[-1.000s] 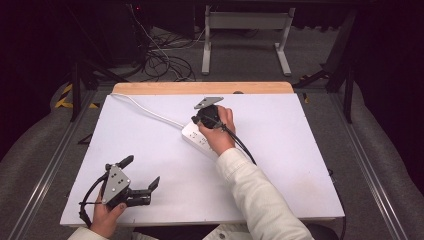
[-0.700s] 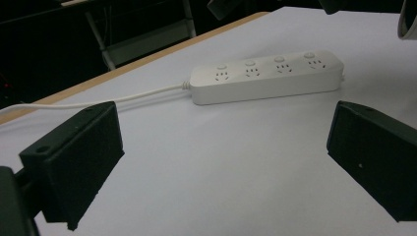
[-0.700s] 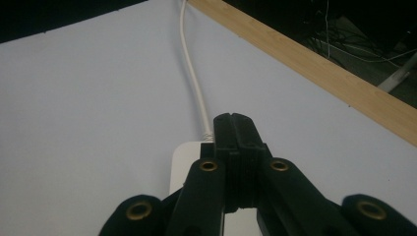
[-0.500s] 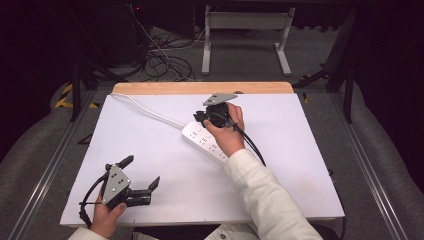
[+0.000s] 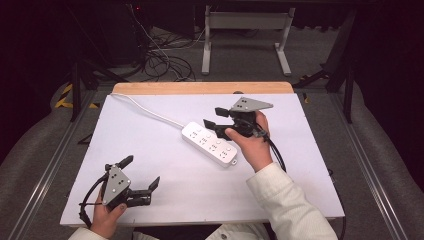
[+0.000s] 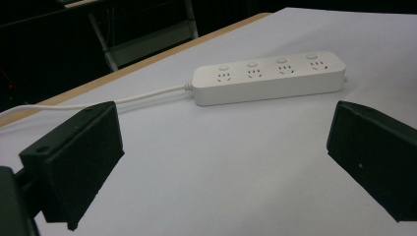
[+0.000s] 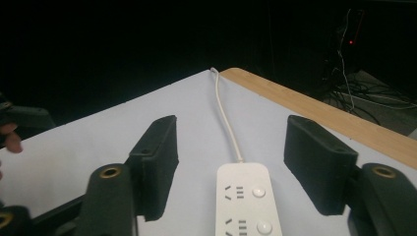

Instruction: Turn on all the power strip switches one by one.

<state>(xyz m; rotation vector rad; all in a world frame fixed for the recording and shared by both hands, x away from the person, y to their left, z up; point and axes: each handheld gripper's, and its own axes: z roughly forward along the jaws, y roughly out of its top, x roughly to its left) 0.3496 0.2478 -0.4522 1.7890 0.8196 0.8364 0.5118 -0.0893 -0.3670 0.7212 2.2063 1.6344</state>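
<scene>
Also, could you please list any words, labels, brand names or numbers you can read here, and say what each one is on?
None can be read.
Power strip: plain white, sockets and round buttons, no print visible.
Left gripper and right gripper: no lettering visible.
Red light in the dark background: a dot, no text.

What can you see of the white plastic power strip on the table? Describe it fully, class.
The white plastic power strip is a long, round-cornered bar lying flat and diagonal on the white table. Its top carries four socket groups, each with a round button beside it. A white cord leaves its far end towards the table's wooden back edge. Nothing is plugged in. The right gripper hovers over that end, jaws apart, not touching.
</scene>
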